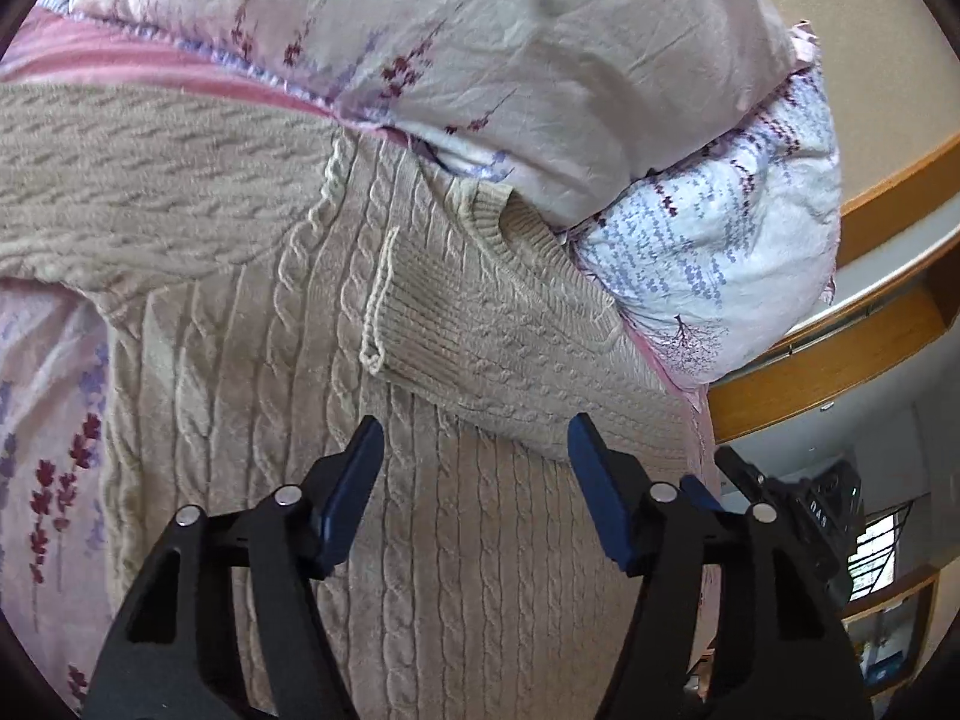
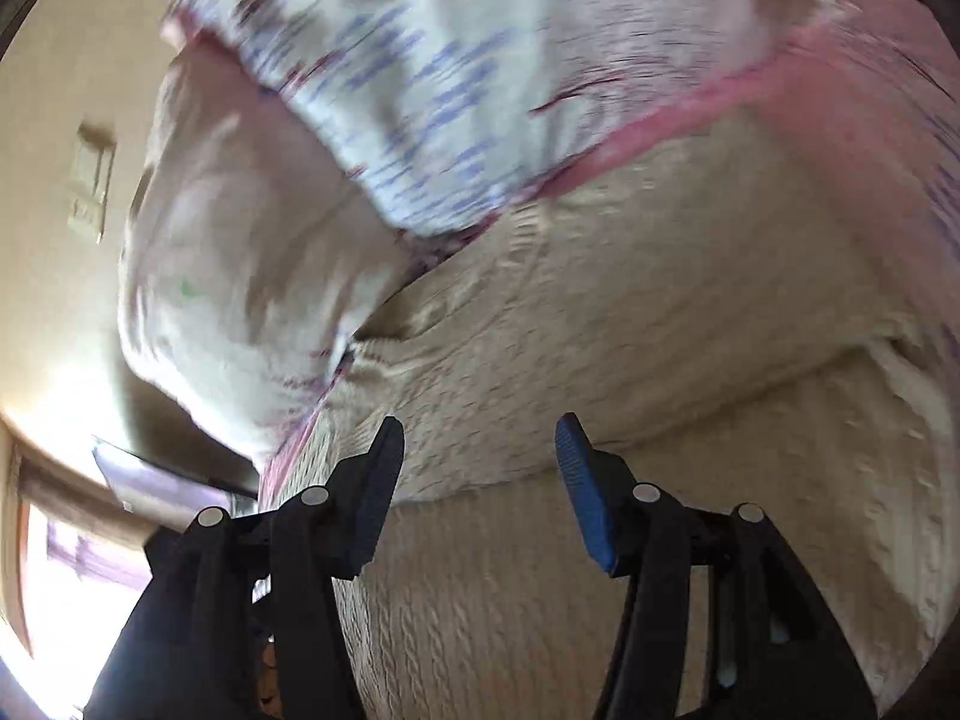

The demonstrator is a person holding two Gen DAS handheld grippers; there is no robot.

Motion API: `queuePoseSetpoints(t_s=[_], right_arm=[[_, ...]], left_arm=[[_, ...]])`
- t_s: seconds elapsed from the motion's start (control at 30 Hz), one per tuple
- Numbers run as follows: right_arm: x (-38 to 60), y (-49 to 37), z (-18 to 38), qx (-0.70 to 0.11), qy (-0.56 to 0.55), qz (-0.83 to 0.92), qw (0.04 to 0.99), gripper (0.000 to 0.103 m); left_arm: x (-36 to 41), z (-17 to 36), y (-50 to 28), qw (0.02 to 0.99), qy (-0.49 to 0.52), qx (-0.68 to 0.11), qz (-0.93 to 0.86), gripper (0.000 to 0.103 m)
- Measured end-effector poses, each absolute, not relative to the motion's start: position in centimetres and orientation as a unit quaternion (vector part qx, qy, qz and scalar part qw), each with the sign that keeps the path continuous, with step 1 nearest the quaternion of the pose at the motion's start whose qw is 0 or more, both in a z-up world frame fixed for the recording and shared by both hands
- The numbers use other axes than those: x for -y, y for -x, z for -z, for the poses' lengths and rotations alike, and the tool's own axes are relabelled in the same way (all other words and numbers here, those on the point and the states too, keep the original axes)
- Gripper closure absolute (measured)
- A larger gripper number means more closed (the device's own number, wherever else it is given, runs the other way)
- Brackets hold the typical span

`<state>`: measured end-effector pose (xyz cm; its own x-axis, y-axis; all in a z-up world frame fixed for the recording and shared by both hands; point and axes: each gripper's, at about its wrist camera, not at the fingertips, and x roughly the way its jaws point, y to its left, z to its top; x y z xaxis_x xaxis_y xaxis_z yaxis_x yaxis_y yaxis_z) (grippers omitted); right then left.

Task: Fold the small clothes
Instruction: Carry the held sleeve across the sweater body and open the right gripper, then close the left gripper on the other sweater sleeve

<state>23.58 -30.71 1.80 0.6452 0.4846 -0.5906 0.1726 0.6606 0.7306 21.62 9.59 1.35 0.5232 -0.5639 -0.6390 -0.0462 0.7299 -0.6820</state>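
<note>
A beige cable-knit sweater (image 1: 252, 360) lies flat on a floral bedsheet, with one sleeve (image 1: 510, 354) folded across its body and the other sleeve (image 1: 138, 180) stretched to the left. My left gripper (image 1: 474, 450) is open and empty, hovering just above the sweater body below the folded sleeve's cuff. In the blurred right wrist view the sweater (image 2: 600, 570) fills the lower part, with a folded sleeve (image 2: 630, 330) across it. My right gripper (image 2: 477, 444) is open and empty above the sleeve's edge.
A pink floral pillow (image 1: 480, 60) and a white floral quilt (image 1: 720, 240) are piled at the head of the sweater. The bedsheet (image 1: 42, 420) shows at the left. A wooden ledge (image 1: 840, 354) and the other gripper's body (image 1: 798, 516) are at the right.
</note>
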Motion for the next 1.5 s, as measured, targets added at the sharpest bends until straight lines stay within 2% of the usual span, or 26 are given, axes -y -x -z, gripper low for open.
queuePoseSetpoints(t_s=[0.1,0.23,0.37,0.43,0.47,0.5,0.6,0.73,0.83,0.93,0.97,1.0,1.03,1.13,1.23,1.5], right_arm=[[35.8,-21.6,1.2,-0.421,-0.467,-0.048,0.776,0.055],[37.5,-21.1,3.6,-0.425,-0.495,-0.031,0.757,0.057],[39.1,-21.1,3.9,-0.396,-0.501,0.001,0.769,0.064],[39.8,-21.5,4.2,-0.383,-0.504,0.015,0.774,0.071],[40.1,-21.7,4.3,-0.379,-0.503,0.022,0.777,0.086],[40.2,-21.8,4.4,-0.372,-0.502,0.025,0.780,0.091],[39.8,-21.1,3.6,-0.344,-0.489,0.013,0.801,0.092],[38.7,-20.9,3.4,-0.354,-0.454,0.014,0.818,0.092],[38.1,-21.6,4.4,-0.397,-0.435,0.031,0.808,0.091],[37.6,-20.5,3.4,-0.407,-0.404,0.044,0.818,0.080],[37.3,-19.8,2.6,-0.402,-0.394,0.047,0.825,0.070],[36.9,-19.2,1.9,-0.394,-0.381,0.049,0.835,0.063],[36.5,-18.8,1.1,-0.385,-0.366,0.050,0.845,0.062],[33.7,-19.3,-1.4,-0.375,-0.292,0.024,0.879,0.054],[29.7,-22.5,-1.6,-0.416,-0.217,-0.011,0.883,0.052],[21.2,-27.5,1.1,-0.475,-0.045,-0.020,0.879,0.052]], left_arm=[[-9.6,0.2,-22.7,0.790,0.355,-0.480,0.141,0.051],[-10.0,0.3,-23.5,0.792,0.364,-0.475,0.122,0.058],[-10.2,0.3,-24.2,0.797,0.359,-0.473,0.108,0.065],[-10.2,0.5,-24.9,0.802,0.352,-0.472,0.099,0.075],[-10.3,0.6,-25.2,0.805,0.349,-0.470,0.096,0.080],[-10.3,0.8,-25.7,0.807,0.343,-0.471,0.094,0.095],[-10.3,-0.1,-26.4,0.822,0.325,-0.456,0.105,0.096],[-10.6,-1.5,-26.8,0.844,0.290,-0.440,0.096,0.096],[-10.6,-0.3,-26.7,0.834,0.275,-0.471,0.085,0.095],[-10.6,-0.8,-25.5,0.841,0.255,-0.468,0.095,0.090],[-10.9,-1.2,-24.9,0.841,0.258,-0.465,0.100,0.086],[-11.3,-1.6,-24.4,0.844,0.258,-0.460,0.101,0.076],[-12.0,-2.2,-23.6,0.850,0.254,-0.451,0.100,0.063],[-14.6,-3.7,-21.2,0.864,0.250,-0.428,0.085,0.049],[-18.4,-3.9,-19.0,0.863,0.272,-0.422,0.060,0.045],[-28.4,-2.6,-13.0,0.843,0.342,-0.413,-0.047,0.046]])
